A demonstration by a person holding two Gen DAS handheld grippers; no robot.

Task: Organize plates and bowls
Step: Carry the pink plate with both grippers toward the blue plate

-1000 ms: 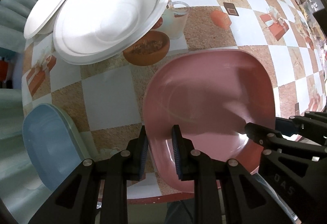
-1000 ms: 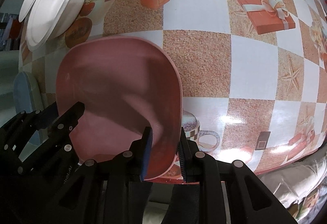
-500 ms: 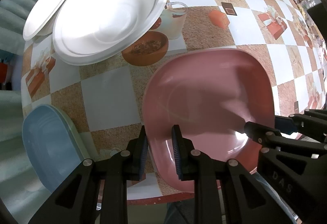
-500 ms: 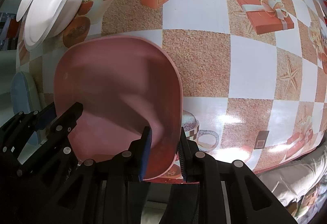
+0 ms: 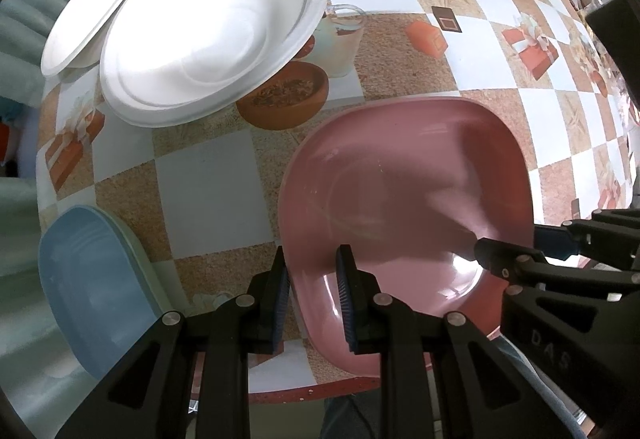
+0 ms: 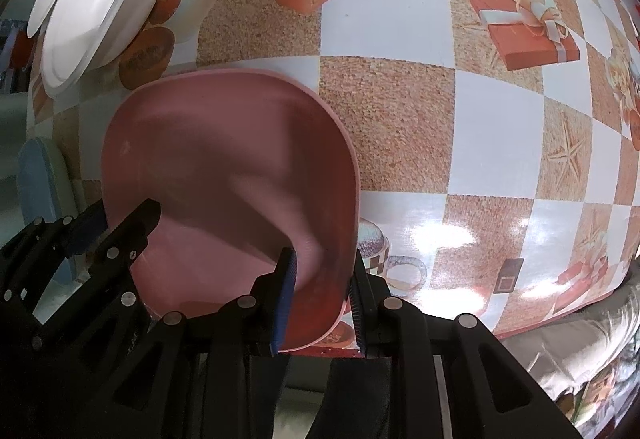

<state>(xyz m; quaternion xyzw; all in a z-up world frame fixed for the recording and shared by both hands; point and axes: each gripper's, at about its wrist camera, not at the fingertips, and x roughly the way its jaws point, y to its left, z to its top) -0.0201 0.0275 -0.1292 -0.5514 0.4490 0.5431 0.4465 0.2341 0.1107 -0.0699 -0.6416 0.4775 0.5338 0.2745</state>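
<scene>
Glossy checkered tablecloth (image 5: 208,179), squarish pink bowl (image 5: 400,191)

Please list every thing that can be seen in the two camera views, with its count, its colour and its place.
pink bowl: one, pink, near table edge, gripped on two sides
white plates: at least three, white, overlapping, far left corner
blue dish: one, light blue, atop a pale green one, left table edge
tablecloth: one, checked white and tan with printed pictures, covers table
left gripper: black, jaws shut on bowl's left rim
right gripper: black, jaws shut on bowl's right rim
</scene>
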